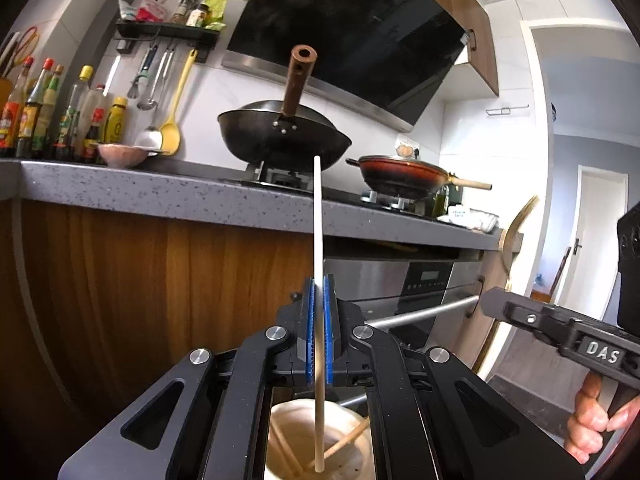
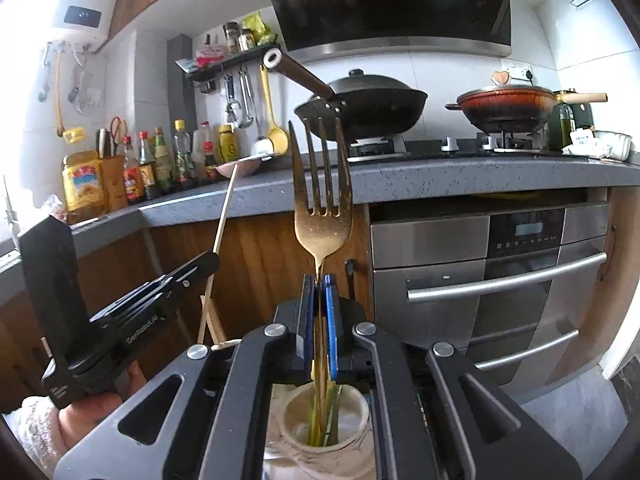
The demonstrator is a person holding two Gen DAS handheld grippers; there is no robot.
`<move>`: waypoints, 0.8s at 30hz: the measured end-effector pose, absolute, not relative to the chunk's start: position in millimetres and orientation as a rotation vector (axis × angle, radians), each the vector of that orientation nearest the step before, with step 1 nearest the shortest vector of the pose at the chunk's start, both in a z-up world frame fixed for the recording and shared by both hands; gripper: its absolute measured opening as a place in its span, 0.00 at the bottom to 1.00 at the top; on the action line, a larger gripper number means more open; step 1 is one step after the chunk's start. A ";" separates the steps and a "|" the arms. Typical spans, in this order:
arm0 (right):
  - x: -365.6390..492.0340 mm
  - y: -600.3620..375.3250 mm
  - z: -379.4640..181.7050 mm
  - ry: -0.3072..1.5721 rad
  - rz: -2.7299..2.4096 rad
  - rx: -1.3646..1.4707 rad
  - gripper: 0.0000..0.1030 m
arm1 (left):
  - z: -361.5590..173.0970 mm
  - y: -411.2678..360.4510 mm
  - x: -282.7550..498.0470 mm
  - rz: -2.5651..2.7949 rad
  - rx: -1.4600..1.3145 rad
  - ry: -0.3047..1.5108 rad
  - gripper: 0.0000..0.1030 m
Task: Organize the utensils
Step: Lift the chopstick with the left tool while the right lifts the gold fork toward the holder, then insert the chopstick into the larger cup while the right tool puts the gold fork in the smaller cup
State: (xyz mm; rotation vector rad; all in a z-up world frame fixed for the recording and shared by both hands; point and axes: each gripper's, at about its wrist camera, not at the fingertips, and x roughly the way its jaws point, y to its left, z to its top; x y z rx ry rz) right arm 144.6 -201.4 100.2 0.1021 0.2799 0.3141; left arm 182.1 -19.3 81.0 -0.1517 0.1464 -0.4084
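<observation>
My left gripper (image 1: 319, 300) is shut on a pale chopstick (image 1: 318, 232) held upright, its lower end inside a cream holder (image 1: 352, 446) that contains other wooden chopsticks. My right gripper (image 2: 319, 296) is shut on a gold fork (image 2: 321, 184), tines up, its handle reaching down into a pale jar (image 2: 352, 432) with other utensils. The right gripper shows in the left wrist view (image 1: 560, 328) at the right. The left gripper shows in the right wrist view (image 2: 160, 292) at the left, with the chopstick (image 2: 224, 216) sticking up from it.
A grey countertop (image 2: 440, 176) carries a black wok (image 2: 360, 108), a red pan (image 2: 508, 108), sauce bottles (image 2: 160, 164) and a pink bowl (image 2: 236, 168). A steel oven (image 2: 488, 280) with bar handles sits below. Utensils hang on the wall rack (image 1: 168, 36).
</observation>
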 end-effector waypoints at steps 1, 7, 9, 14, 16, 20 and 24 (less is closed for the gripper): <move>148.8 -202.2 95.8 0.285 0.312 0.107 0.05 | 77.0 -21.5 184.5 -0.411 -0.149 0.150 0.05; 162.3 -206.7 67.2 0.350 0.312 0.124 0.05 | 54.1 -22.6 180.1 -0.424 -0.113 0.183 0.05; 163.1 -208.3 59.9 0.368 0.314 0.131 0.05 | 49.6 -20.9 174.8 -0.434 -0.105 0.188 0.05; 162.7 -210.9 45.7 0.408 0.318 0.137 0.05 | 42.3 -19.0 157.2 -0.437 -0.064 0.207 0.05; 162.7 -211.2 41.4 0.420 0.315 0.135 0.05 | 37.1 -19.1 152.2 -0.447 -0.046 0.242 0.05; 165.7 -213.6 30.2 0.459 0.309 0.152 0.05 | 27.0 -19.5 146.7 -0.455 -0.020 0.295 0.05; 168.2 -217.2 25.4 0.469 0.302 0.174 0.05 | 23.1 -17.9 145.9 -0.451 -0.003 0.313 0.05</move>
